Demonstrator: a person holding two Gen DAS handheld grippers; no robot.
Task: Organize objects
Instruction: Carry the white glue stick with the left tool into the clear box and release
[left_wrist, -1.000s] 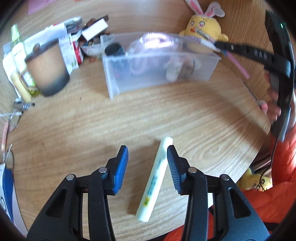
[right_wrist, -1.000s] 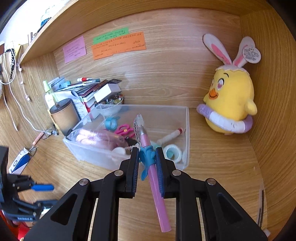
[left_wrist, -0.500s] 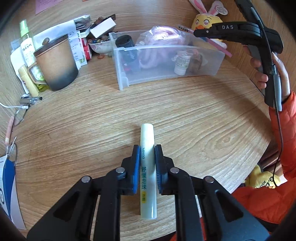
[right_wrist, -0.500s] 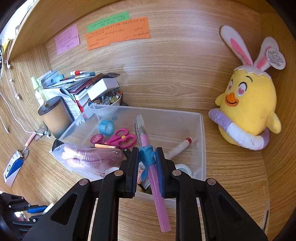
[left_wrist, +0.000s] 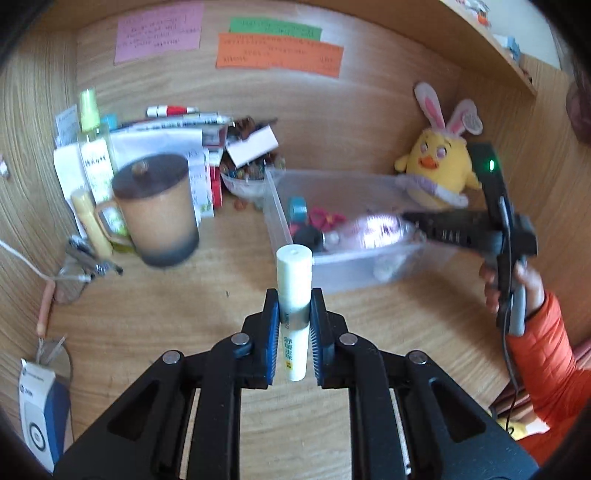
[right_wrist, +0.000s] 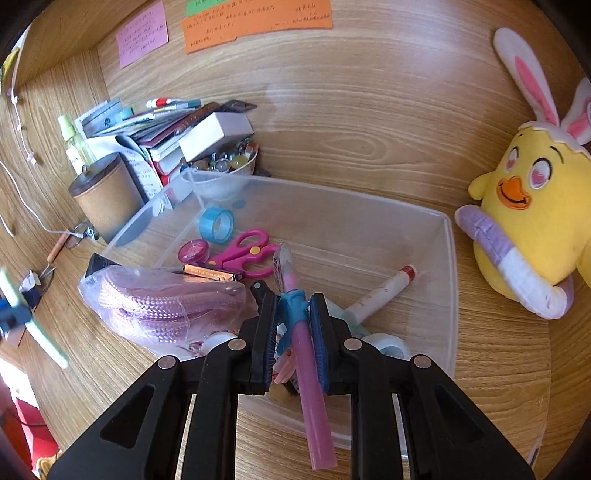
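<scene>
A pale cream cylindrical tube (left_wrist: 293, 295) printed with green characters is clamped by the left claw (left_wrist: 293, 325) above the wooden table (left_wrist: 221, 295). A long pink pen with a blue wrap (right_wrist: 301, 332) is gripped by the right claw (right_wrist: 293, 332) over the clear plastic bin (right_wrist: 448, 258), where pink scissors (right_wrist: 243, 254) and blue tape (right_wrist: 217, 224) are seen.

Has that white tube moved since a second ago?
Yes. The white tube, lying on the desk then, is now lifted toward the clear bin in the left gripper.
</scene>
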